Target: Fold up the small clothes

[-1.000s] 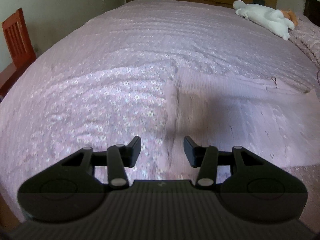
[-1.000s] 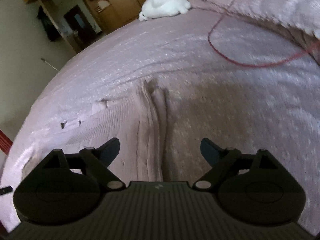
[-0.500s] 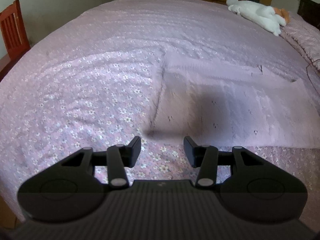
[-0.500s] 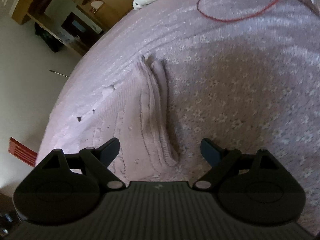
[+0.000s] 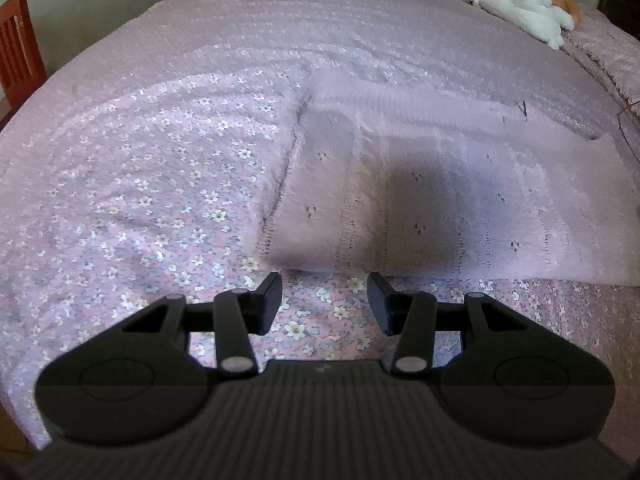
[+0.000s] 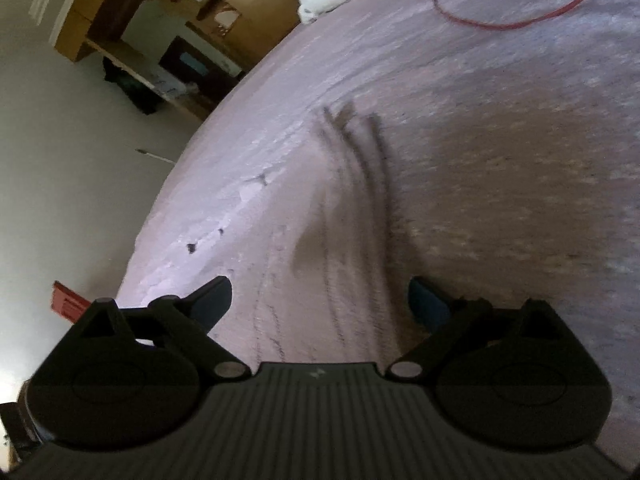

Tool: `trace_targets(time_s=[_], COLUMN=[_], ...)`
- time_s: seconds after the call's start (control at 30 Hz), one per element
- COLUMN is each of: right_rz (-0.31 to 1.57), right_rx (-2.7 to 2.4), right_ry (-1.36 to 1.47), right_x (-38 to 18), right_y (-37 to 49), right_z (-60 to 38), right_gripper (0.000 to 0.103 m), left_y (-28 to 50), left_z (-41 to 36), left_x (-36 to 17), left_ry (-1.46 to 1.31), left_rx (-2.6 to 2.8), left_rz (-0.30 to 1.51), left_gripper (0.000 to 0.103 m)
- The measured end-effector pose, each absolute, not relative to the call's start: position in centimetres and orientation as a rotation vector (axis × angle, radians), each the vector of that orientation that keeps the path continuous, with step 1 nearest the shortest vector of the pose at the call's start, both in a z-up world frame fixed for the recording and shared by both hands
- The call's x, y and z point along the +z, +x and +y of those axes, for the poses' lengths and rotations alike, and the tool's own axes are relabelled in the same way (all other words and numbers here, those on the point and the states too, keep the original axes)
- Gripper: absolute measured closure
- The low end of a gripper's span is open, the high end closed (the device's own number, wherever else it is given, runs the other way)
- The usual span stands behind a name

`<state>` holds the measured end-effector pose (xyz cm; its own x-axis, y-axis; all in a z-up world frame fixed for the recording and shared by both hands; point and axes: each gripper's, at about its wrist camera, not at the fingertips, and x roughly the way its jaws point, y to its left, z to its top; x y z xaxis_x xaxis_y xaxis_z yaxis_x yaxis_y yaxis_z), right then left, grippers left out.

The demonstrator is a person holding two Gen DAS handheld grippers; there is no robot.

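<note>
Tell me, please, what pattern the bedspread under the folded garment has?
Small white flowers on pink-lilac, clearest in the left wrist view on the bedspread beside the garment.

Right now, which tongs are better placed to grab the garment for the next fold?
Right tongs: open, already over the garment edge. Left tongs are open over bare bedspread, short of it.

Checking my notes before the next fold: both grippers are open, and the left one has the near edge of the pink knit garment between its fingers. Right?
Not quite. The left gripper is open, but holds nothing: the left wrist view shows the pink knit garment lying beyond its fingertips, flowered bedspread between the fingers. The right gripper is open too.
</note>
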<state>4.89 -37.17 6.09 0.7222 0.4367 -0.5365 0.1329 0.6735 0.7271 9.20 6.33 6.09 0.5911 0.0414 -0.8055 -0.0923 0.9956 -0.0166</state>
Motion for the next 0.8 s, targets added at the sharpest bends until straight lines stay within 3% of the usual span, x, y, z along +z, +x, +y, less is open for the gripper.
trace_targets(time_s=[0.33,0.43,0.47,0.5,0.67,0.8], right_rz=[0.701,0.703,0.713,0.725,0.699,0.736], right_rx=[0.270,0.297,0.312,0.326,0.342,0.295], right_ry=[0.967,0.985,0.996,1.018,1.038,1.116], right_x=[4.9,4.4,4.1,3.8,3.9,2.9], right_y=[5.4,6.1,6.3,6.5,6.6,7.1], right_z=[-37.4,-37.3,-37.2,-37.2,-36.8,-37.4], right_gripper=[0.007,0.030,0.051,0.063,0.064,0.058], left_y=[11.6,11.5,11.4,11.2,11.4,11.2], left_z=[5.8,5.6,5.5,5.5,5.8,5.9], left_x=[7.6,7.8,7.8,7.7,7.1,6.9], left_ry=[-0.008,0.000,0.000,0.000,-0.024,-0.038], left_rx=[0.077,0.081,0.081,0.083,0.097,0.100], left_rz=[0.934,0.921,0.916,0.913,0.944,0.950], left_gripper=[0.054,0.054,0.054,0.054,0.054,0.054])
